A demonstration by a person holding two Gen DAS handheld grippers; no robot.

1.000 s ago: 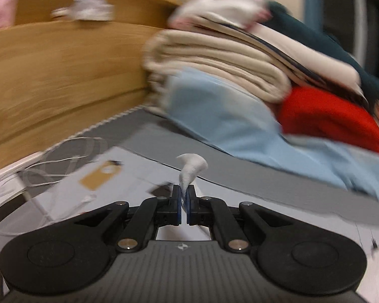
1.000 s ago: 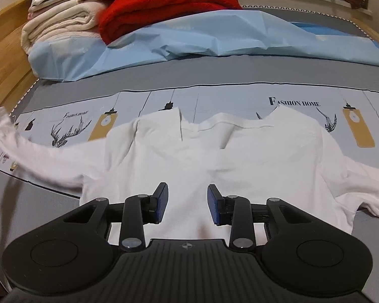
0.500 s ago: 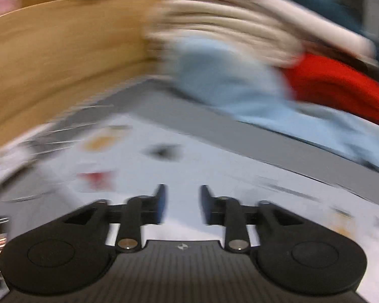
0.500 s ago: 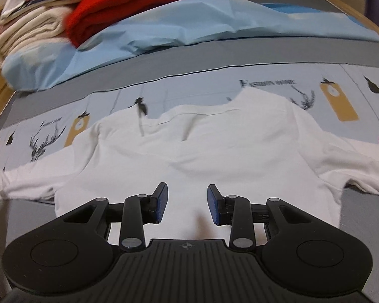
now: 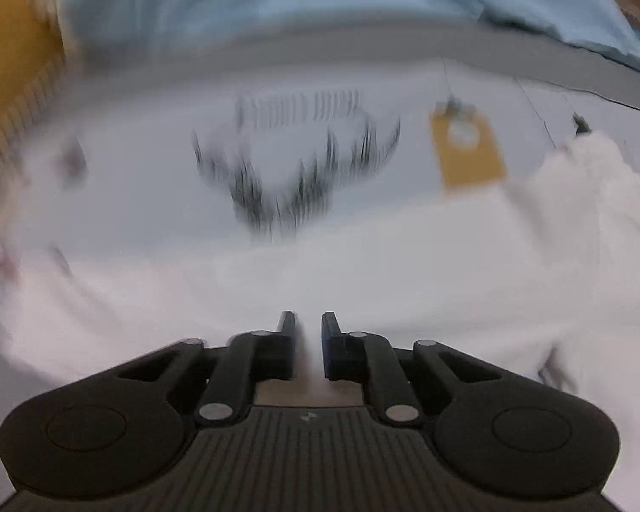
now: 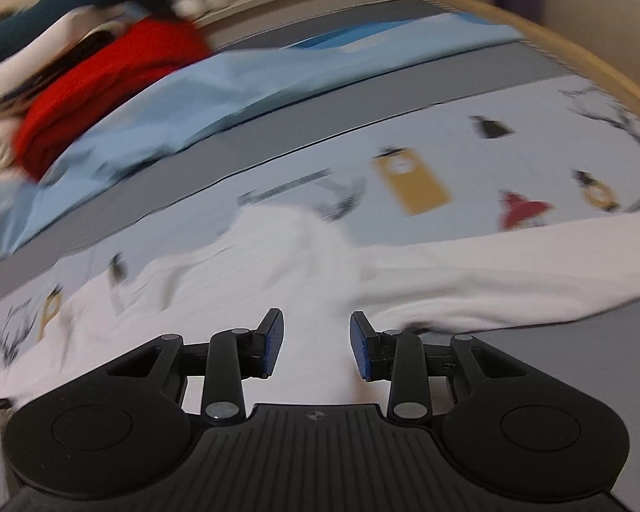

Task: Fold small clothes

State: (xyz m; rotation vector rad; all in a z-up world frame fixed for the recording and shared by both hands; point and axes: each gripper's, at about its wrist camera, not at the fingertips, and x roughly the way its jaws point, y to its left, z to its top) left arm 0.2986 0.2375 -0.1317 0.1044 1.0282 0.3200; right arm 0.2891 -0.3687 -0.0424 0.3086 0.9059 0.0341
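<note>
A small white long-sleeved shirt [image 6: 286,273] lies spread flat on the printed bedsheet [image 6: 469,158]. In the blurred left wrist view its left sleeve [image 5: 277,281] stretches across just ahead of my left gripper [image 5: 305,320], whose jaws stand a narrow gap apart with nothing between them. My right gripper [image 6: 315,320] is open and empty, low over the shirt's body, with the right sleeve [image 6: 512,269] running off to the right.
A light blue sheet [image 6: 243,85] and a pile of folded laundry with a red item [image 6: 106,81] lie at the back of the bed. A wooden bed frame [image 5: 8,55] rises at the left. The wooden bed edge [image 6: 576,55] curves along the right.
My left gripper let go of the sleeve cuff, opened, then swung right and down over the laid-out sleeve, jaws narrower now. My right gripper moved right along the shirt, still open.
</note>
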